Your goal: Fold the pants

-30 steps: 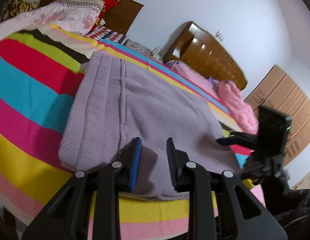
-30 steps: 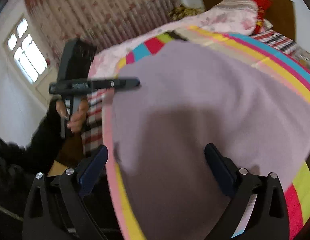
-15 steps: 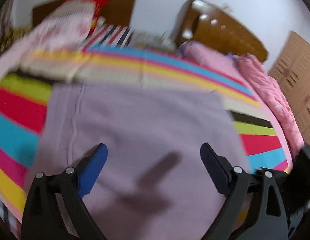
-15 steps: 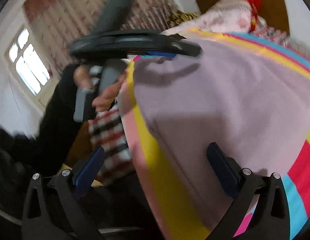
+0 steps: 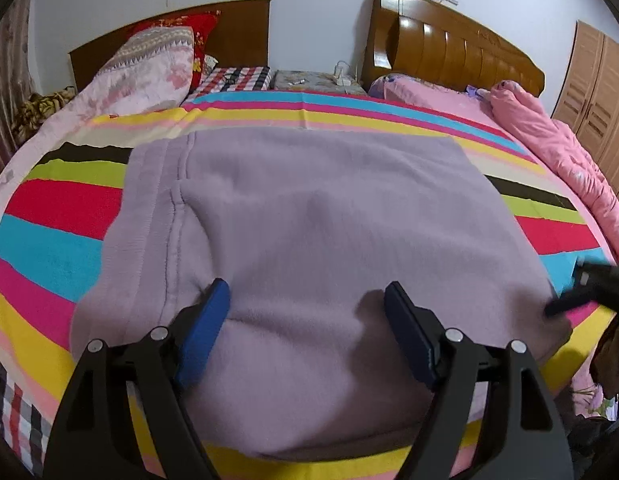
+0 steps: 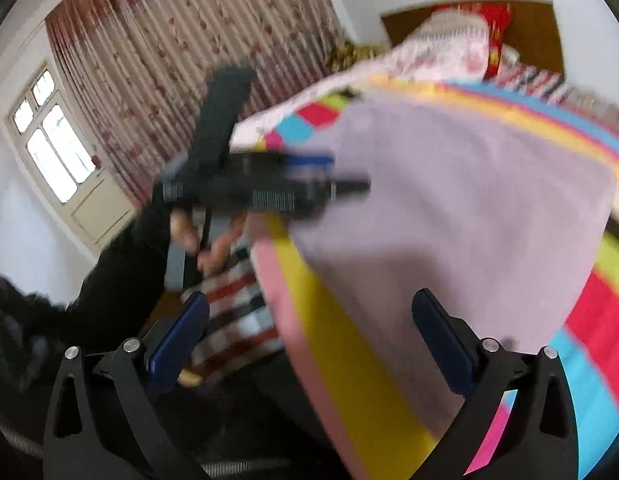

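Note:
The lilac fleece pants (image 5: 309, 240) lie folded in a flat rectangle on the striped bedspread (image 5: 57, 216), waistband at the left. My left gripper (image 5: 305, 300) is open and empty, hovering just above the pants' near edge. My right gripper (image 6: 309, 312) is open and empty over the bed's near edge, beside the pants (image 6: 449, 208). The right gripper also shows blurred at the right of the left wrist view (image 5: 565, 304). The left gripper appears in the right wrist view (image 6: 341, 184), held by a hand.
Pillows and a quilt (image 5: 149, 64) lie at the head of the bed below a wooden headboard (image 5: 449, 48). A pink duvet (image 5: 557, 152) lies on the right. A curtain (image 6: 189, 60) and window (image 6: 53, 148) stand off the left side.
My left gripper opened from nearly shut to wide open and swung to face the pants squarely. My right gripper stayed open and drew back toward the bed's edge.

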Demonstrator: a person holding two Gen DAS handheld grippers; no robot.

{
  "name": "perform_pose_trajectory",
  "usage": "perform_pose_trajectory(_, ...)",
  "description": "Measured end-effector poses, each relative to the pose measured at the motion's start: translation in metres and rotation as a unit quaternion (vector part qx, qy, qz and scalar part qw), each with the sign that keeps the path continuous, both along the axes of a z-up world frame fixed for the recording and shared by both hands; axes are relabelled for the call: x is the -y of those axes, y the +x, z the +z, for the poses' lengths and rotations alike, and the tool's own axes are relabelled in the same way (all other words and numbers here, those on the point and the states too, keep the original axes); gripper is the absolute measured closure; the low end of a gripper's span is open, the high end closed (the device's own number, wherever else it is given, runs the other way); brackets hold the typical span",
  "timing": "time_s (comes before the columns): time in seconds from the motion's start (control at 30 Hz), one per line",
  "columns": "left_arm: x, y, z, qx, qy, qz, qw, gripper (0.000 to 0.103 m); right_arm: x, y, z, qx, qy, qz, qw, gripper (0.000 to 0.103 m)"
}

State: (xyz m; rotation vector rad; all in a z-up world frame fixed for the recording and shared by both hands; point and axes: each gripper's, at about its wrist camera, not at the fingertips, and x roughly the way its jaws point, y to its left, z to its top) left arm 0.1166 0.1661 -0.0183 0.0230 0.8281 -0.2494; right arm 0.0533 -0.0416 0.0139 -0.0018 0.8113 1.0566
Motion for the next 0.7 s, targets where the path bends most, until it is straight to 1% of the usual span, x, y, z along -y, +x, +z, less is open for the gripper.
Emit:
perform_pose_trajectory(0.07,-0.009,-0.004,0.001,0.001,-0.030,0.008,0.9995,0.024,-0.013,0.010,0.005,0.013,-0.004,-0.022,1.000,0.004)
perform_pose_trajectory(0.1,-0.013,-0.005,0.002,-0.002,-0.043,0.009,0.9990,0.024,-0.018,0.014,0.001,0.005,-0.006,-0.025,1.000,0.004)
perform_pose_trajectory(0.13,-0.016,-0.007,0.002,-0.003,-0.046,0.010,0.9989,0.025,-0.028,0.022,-0.012,-0.030,-0.013,-0.013,0.999,0.004)
perform_pose_trajectory(0.17,-0.017,-0.008,0.002,-0.005,-0.041,0.011,0.9991,0.027,-0.036,0.023,-0.022,-0.044,-0.025,-0.006,0.999,0.004)
perform_pose_trajectory(0.2,-0.018,-0.010,0.001,-0.004,-0.036,0.008,0.9993,0.029,-0.041,0.014,-0.024,-0.008,-0.039,0.004,0.999,0.004)
perform_pose_trajectory(0.23,-0.017,-0.014,0.001,-0.003,-0.037,0.006,0.9993,0.029,-0.042,0.009,-0.025,0.000,-0.048,0.015,0.999,0.004)
perform_pose_trajectory(0.33,-0.018,-0.017,0.001,0.000,-0.038,0.003,0.9993,0.029,-0.033,0.011,-0.025,-0.022,-0.021,0.021,0.999,0.004)
perform_pose_trajectory(0.4,-0.015,-0.016,0.000,0.001,-0.028,0.006,0.9996,0.029,-0.029,0.013,-0.023,-0.027,-0.013,0.021,0.999,0.004)
perform_pose_trajectory(0.47,-0.011,-0.015,0.000,0.001,-0.014,0.008,0.9999,0.029,-0.021,0.016,-0.014,-0.022,-0.007,0.004,1.000,0.004)
perform_pose_trajectory(0.53,-0.009,-0.015,0.000,0.003,-0.010,0.010,0.9999,0.029,-0.009,0.015,-0.003,0.001,0.009,-0.039,0.999,0.004)
perform_pose_trajectory(0.57,-0.009,-0.015,0.000,0.003,-0.011,0.012,0.9999,0.029,-0.003,0.016,-0.003,-0.003,0.014,-0.048,0.999,0.004)
perform_pose_trajectory(0.6,-0.008,-0.016,0.000,0.004,-0.011,0.013,0.9998,0.029,0.000,0.018,-0.008,-0.017,0.011,-0.048,0.999,0.004)
perform_pose_trajectory(0.63,-0.008,-0.016,0.000,0.004,-0.010,0.013,0.9999,0.029,-0.001,0.020,-0.019,-0.041,-0.005,-0.041,0.998,0.004)
perform_pose_trajectory(0.7,-0.007,-0.016,0.000,0.005,-0.007,0.013,0.9999,0.029,-0.001,0.008,-0.025,-0.013,-0.014,-0.030,0.999,0.004)
